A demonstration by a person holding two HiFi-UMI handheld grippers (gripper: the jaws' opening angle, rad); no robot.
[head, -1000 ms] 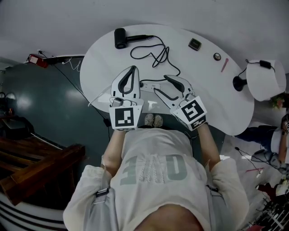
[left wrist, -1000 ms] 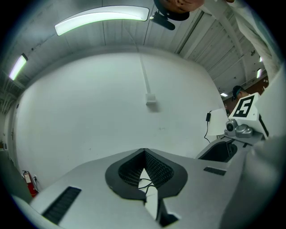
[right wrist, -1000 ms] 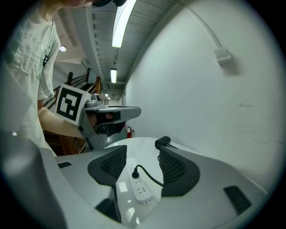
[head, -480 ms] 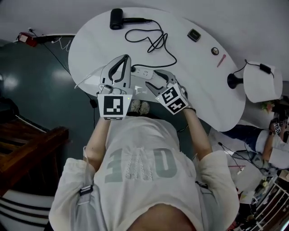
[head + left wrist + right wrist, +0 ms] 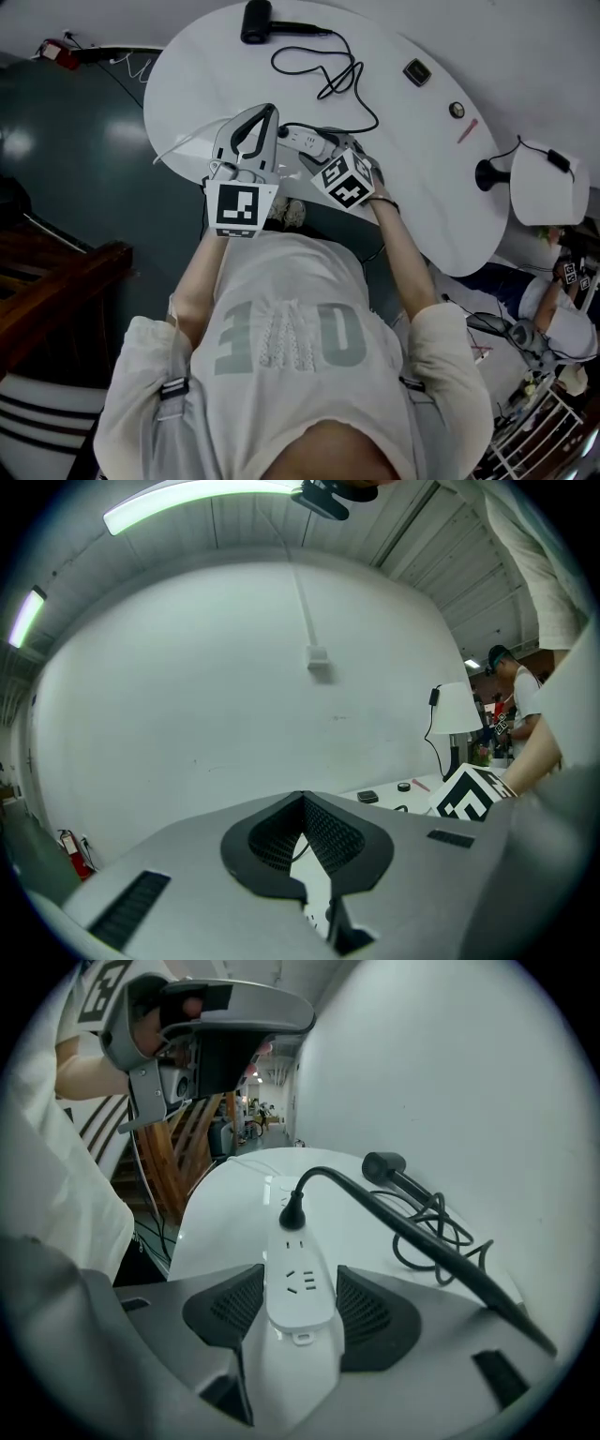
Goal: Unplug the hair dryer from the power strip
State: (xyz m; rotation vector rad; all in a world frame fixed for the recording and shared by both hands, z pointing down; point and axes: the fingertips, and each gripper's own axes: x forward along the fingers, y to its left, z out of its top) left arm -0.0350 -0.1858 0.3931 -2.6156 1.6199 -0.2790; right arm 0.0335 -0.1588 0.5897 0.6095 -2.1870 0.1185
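A white power strip lies near the front edge of the white table. A black plug sits in its far socket. From the plug a black cord loops back to the black hair dryer at the table's far side. My right gripper points down at the strip and stands open, its pads on either side of the strip's near end. My left gripper hovers just left of the strip, shut and empty, its pads meeting at the tip.
On the right stands a white lamp on a black base. A small black device, a round bit and a red pen lie on the table's right half. Wooden steps are at the left.
My right gripper has dropped and tipped downward onto the strip's end, with its marker cube now facing up. The left gripper has sunk a little beside the strip.
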